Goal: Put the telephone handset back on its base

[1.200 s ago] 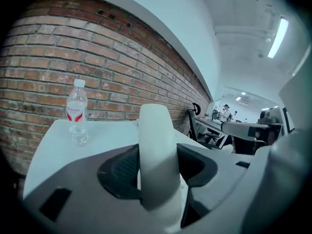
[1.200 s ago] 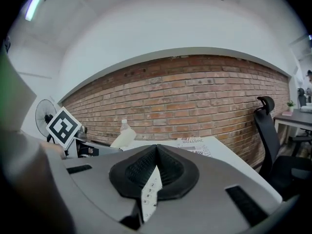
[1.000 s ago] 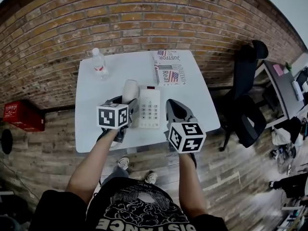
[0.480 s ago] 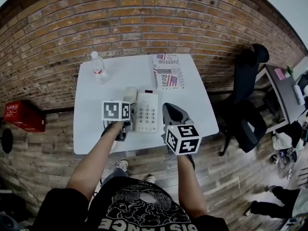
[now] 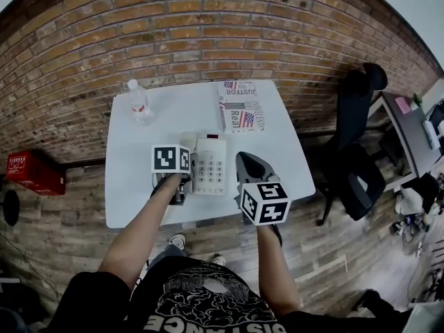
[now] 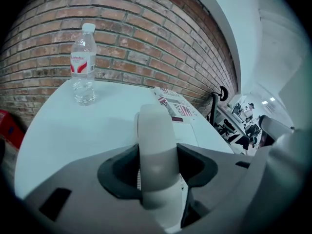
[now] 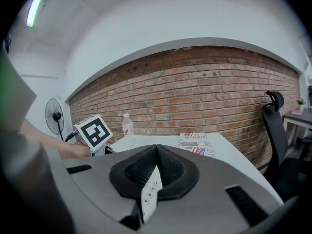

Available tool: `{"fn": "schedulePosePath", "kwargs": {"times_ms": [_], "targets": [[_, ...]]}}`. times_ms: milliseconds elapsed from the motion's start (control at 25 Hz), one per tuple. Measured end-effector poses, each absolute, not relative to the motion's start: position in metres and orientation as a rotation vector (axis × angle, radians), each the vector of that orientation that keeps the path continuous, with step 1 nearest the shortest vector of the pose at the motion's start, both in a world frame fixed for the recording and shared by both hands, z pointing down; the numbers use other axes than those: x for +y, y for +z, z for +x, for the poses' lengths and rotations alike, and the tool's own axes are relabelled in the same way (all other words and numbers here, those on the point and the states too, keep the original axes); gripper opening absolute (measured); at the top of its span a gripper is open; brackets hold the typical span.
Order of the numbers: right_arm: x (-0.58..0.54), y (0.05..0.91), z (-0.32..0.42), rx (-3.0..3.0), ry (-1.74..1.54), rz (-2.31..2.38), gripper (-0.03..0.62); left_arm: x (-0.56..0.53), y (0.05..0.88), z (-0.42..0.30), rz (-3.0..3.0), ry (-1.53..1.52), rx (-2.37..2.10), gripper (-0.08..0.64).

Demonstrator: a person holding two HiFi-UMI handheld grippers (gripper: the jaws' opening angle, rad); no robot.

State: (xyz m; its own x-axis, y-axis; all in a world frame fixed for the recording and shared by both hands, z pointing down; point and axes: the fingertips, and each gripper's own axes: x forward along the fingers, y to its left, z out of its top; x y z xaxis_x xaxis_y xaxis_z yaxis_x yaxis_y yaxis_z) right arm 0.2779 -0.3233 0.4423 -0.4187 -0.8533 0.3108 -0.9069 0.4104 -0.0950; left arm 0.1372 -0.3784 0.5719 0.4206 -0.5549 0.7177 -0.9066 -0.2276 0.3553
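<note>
The left hand-held gripper (image 5: 183, 176) hides most of the handset (image 5: 187, 141).

Right gripper (image 7: 157, 154): jaws are meeting at the tips and clasping nothing. A telephone keypad (image 7: 149, 189) is showing through the slit below. Beyond, a newspaper (image 7: 197, 144) and a water bottle (image 7: 127, 126) are resting on a white table (image 7: 227, 149). A marker cube (image 7: 95, 132) is hovering at left.

T-shirt (image 5: 205, 307) black, white print | marker cubes (image 5: 266, 202) black-on-white | jaws dark-padded
</note>
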Motion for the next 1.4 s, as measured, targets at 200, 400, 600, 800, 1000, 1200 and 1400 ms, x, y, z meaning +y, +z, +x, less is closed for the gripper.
{"fn": "schedulePosePath", "kwargs": {"times_ms": [200,400,600,800,1000,1200,1400], "targets": [[-0.323,0.444,0.282,-2.441,0.376,1.563,0.0,-0.379,0.579,0.138,1.877,0.599,-1.234,0.221],[-0.323,0.447,0.287,-2.432,0.388,1.586,0.0,-0.38,0.58,0.138,1.881,0.621,-1.242,0.223],[-0.319,0.45,0.289,-2.429,0.4,1.586,0.0,-0.379,0.58,0.141,1.895,0.61,-1.231,0.232],[-0.317,0.451,0.289,-2.429,0.404,1.583,0.0,-0.377,0.578,0.144,1.913,0.588,-1.19,0.239],[-0.315,0.449,0.289,-2.427,0.405,1.589,0.0,-0.376,0.577,0.142,1.931,0.586,-1.19,0.239],[-0.311,0.448,0.287,-2.428,0.408,1.591,0.0,-0.373,0.572,0.134,1.937,0.574,-1.205,0.241],[-0.309,0.443,0.283,-2.434,0.4,1.589,0.0,-0.372,0.555,0.128,1.984,0.533,-1.223,0.241]]}}
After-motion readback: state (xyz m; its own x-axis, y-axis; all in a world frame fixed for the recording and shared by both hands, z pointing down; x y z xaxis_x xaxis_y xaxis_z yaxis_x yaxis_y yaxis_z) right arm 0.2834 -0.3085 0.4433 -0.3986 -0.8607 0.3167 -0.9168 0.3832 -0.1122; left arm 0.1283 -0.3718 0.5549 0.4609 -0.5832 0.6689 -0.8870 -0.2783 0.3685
